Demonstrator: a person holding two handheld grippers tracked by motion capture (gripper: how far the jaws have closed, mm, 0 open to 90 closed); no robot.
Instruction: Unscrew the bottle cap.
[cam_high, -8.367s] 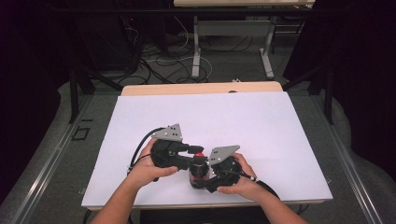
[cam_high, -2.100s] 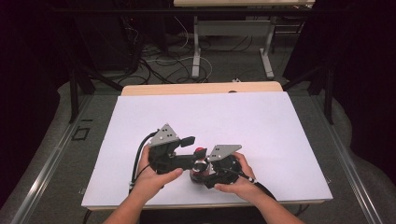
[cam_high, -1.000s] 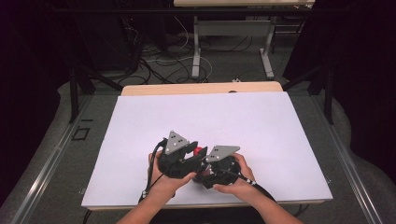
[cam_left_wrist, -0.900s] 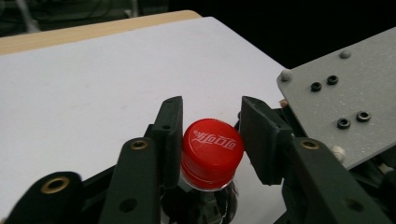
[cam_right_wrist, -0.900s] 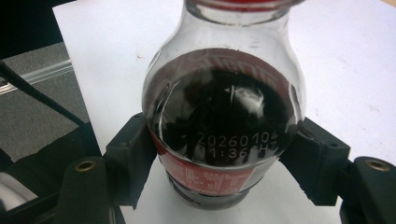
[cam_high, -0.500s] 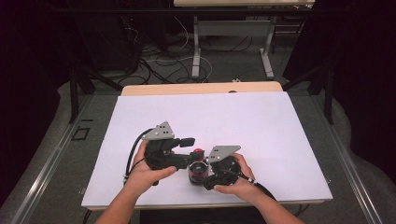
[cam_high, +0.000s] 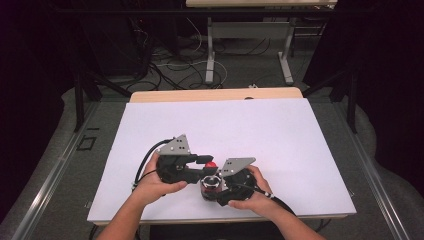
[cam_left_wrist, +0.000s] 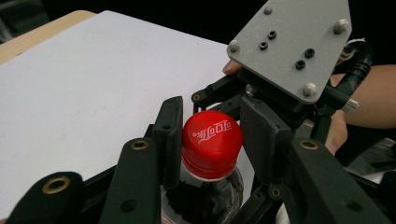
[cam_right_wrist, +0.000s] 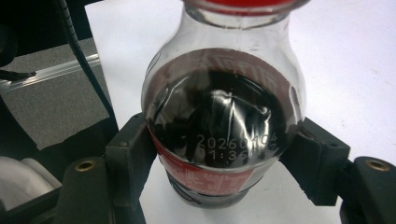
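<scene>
Left gripper view gives me the best look at the bottle (cam_left_wrist: 205, 196): clear plastic, dark cola inside, and a red cap (cam_left_wrist: 212, 142) with white lettering across the top. My left gripper (cam_left_wrist: 211, 140) has its two black pads set on either side of that cap and pressing on it. Those jaws have just been closing after a quick opening, and the cap sits squeezed between them. Right gripper view shows the bottle's rounded shoulder (cam_right_wrist: 223, 112) close up, with a printed date code on the plastic and a red label band (cam_right_wrist: 205, 175) below it. My right gripper (cam_right_wrist: 219, 149) is clamped around the body at that band, pads tight on both sides. In the high view the bottle (cam_high: 210, 184) stands near the front edge of the white table (cam_high: 260, 130), roughly in the middle, right between my two hands. It's upright as far as I can tell, long axis running up and down, cap (cam_high: 211, 164) on top pointing toward the ceiling and the base down on the table. The left gripper (cam_high: 202, 167) comes in from the left at cap height and the right gripper (cam_high: 217, 189) from the right, lower down on the body. Both grey plates almost meet above it.
</scene>
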